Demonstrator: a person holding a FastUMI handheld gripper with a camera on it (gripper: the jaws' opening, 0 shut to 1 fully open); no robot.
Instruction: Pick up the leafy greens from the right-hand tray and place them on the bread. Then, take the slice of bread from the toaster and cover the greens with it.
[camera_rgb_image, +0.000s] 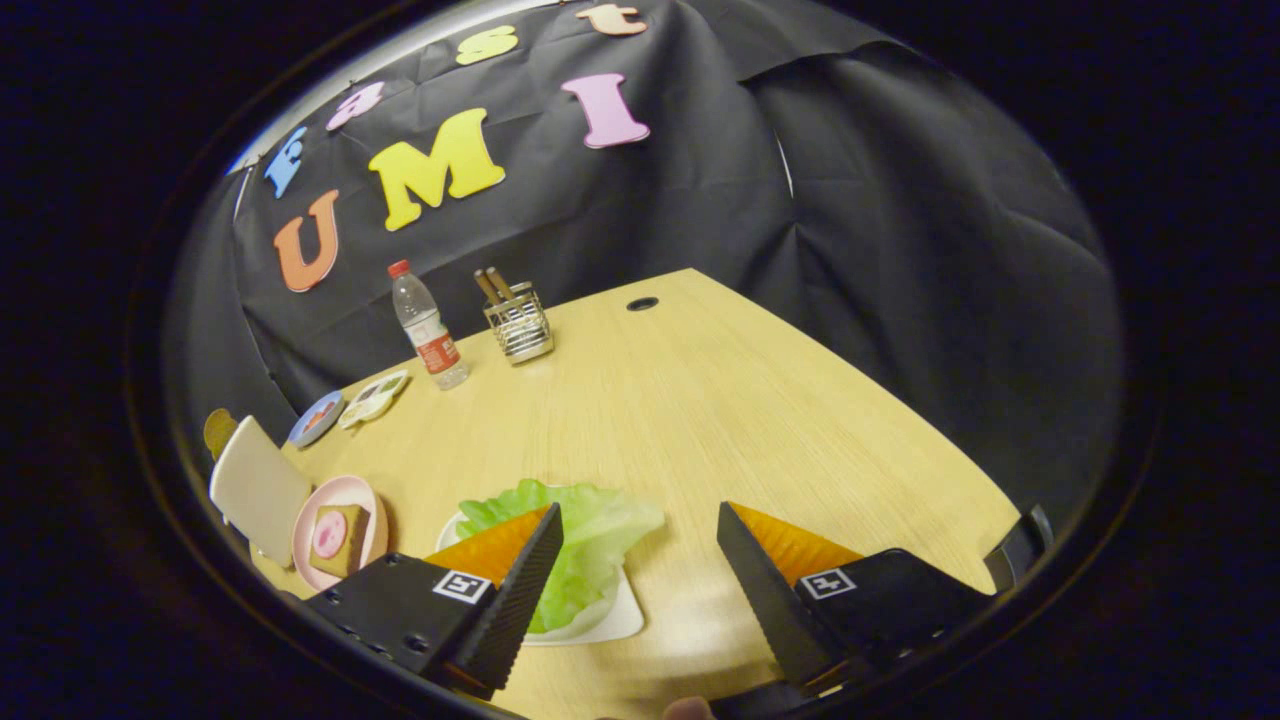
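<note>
Jaws (640, 580) stand wide apart, gripping nothing, low over the pale wooden surface (700, 400). A ruffled green lettuce leaf (590, 545) lies on a white tray (615, 620), partly under the left finger and reaching into the gap. A pink round plate (345, 495) to the left holds a brown bread slice (340, 535) with something pink on it. Picking the greens looks to be the step in hand; next, the jaws should centre over the leaf, drop, and close gently.
</note>
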